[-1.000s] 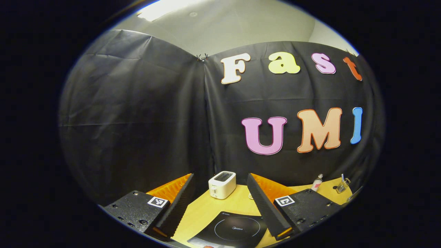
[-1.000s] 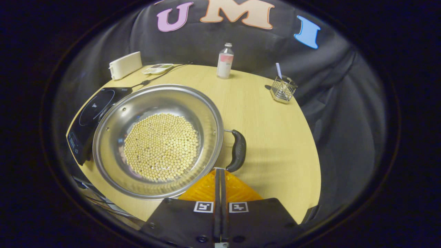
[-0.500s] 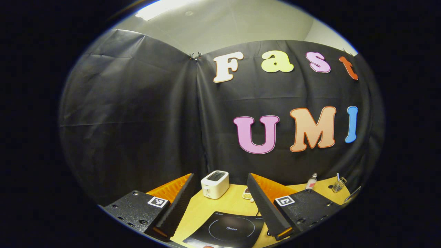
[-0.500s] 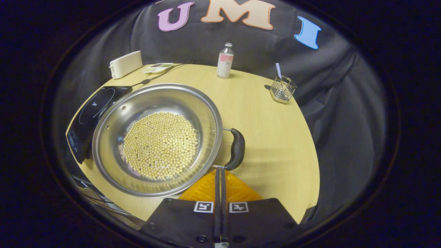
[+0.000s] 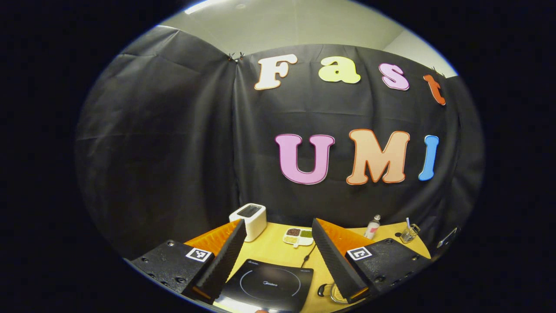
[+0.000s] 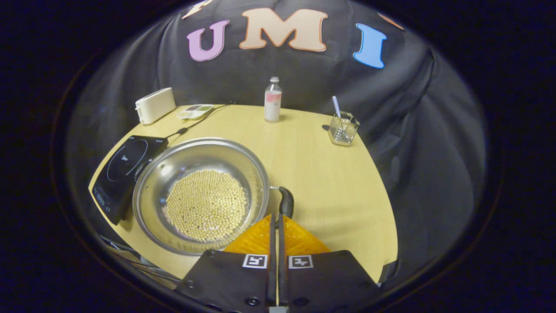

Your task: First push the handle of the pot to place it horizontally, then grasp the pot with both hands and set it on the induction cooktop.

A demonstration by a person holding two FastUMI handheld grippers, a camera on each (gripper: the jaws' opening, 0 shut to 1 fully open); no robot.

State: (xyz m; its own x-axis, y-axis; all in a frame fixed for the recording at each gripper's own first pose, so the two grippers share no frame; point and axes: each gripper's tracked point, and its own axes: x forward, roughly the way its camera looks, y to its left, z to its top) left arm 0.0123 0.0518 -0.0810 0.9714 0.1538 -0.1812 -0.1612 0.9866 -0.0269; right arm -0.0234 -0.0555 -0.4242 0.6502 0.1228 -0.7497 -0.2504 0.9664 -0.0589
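- One pot (image 6: 200,195) of beans beside one cooktop (image 6: 124,174) on the table (image 6: 330,182).
- Left gripper (image 5: 274,243): fingers spread wide, empty.
- Right gripper (image 6: 274,221): fingers pressed together, tips at one handle (image 6: 286,203).

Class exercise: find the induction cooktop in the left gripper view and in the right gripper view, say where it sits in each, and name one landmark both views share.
Left gripper view: the induction cooktop lies at the bottom centre, between the open left claw fingers.
Right gripper view: the induction cooktop sits at the left, beside the pot of beans.
Shared landmark: the white toaster at the table's far edge.
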